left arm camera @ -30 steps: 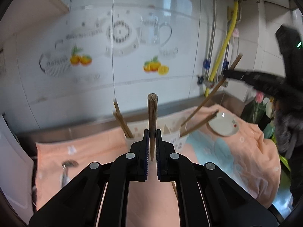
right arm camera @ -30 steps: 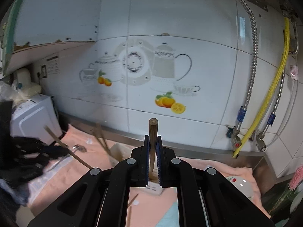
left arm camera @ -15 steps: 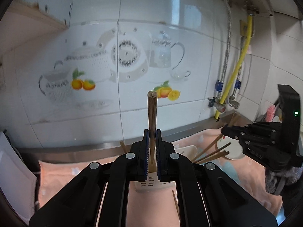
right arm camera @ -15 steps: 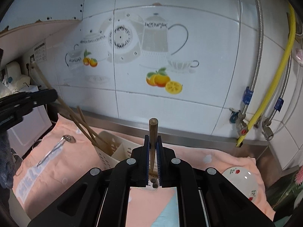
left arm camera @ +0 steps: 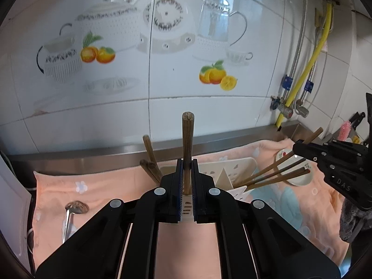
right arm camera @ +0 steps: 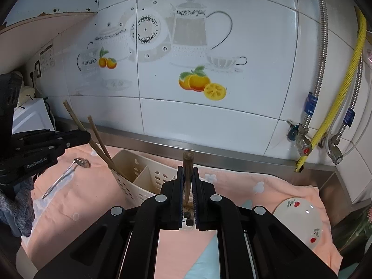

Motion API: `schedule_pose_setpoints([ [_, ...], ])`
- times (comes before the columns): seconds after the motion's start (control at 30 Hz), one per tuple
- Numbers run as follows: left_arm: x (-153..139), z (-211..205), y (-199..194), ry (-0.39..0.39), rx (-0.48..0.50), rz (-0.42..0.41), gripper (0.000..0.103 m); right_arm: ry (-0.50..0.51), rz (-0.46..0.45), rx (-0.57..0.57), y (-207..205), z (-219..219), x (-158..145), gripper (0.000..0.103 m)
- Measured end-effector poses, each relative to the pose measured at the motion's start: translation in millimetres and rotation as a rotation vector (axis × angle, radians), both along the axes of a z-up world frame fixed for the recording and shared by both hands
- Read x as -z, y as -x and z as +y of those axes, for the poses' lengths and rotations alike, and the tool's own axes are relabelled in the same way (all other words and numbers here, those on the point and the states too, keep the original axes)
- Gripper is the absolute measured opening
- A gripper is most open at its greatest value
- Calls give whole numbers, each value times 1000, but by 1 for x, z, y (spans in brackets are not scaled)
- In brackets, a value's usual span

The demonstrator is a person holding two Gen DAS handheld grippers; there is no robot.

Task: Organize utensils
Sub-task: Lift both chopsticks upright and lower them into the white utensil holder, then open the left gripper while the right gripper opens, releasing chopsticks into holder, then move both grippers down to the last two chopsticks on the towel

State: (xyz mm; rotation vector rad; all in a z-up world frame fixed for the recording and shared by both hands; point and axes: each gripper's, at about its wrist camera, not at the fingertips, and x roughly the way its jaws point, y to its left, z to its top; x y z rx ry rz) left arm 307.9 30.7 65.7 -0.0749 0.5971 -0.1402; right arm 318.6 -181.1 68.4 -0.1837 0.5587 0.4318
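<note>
Left wrist view: our left gripper [left arm camera: 187, 190] pinches a brown chopstick [left arm camera: 187, 144] upright over the cream utensil caddy [left arm camera: 234, 169] on the peach towel [left arm camera: 104, 186].
Beside it: a slotted spoon [left arm camera: 69, 216] lies on the towel.
Right wrist view: our right gripper [right arm camera: 187, 197] clamps another chopstick [right arm camera: 187, 172], its tip seemingly inside the caddy.
Near: a floral saucer [right arm camera: 300, 220].

Home kitchen, teapot-and-fruit wall tiles [right arm camera: 186, 53], steel counter edge [right arm camera: 232, 153], gas hose [right arm camera: 344, 86]
</note>
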Motion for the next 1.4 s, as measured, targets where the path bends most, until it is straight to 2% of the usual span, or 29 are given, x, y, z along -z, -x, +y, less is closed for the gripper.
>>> schedule_pose_setpoints([
  [0.47, 5, -1, -1, 3, 4, 24, 9, -9, -1, 8, 0, -2, 1, 8],
  [0.67, -2, -4, 14, 2, 11, -2, 28, -31, -39, 16, 14, -11, -10, 22],
  [0.7, -3, -4, 18, 5, 12, -6, 35, -35, -47, 15, 18, -13, -12, 24],
  [0.73, -4, -5, 24, 8, 11, -13, 38, -39, -53, 15, 22, -15, -14, 26],
  [0.87, -4, -4, 42, 6, 14, -22, 42, -57, -78, 12, 45, -24, -16, 30],
  [1.13, 6, -3, 87, 4, 9, -31, 56, -65, -107, 2, 92, -38, -8, 43],
  [1.4, 30, 3, 123, 22, 5, -21, 71, -72, -79, -28, 136, -45, 25, 44],
])
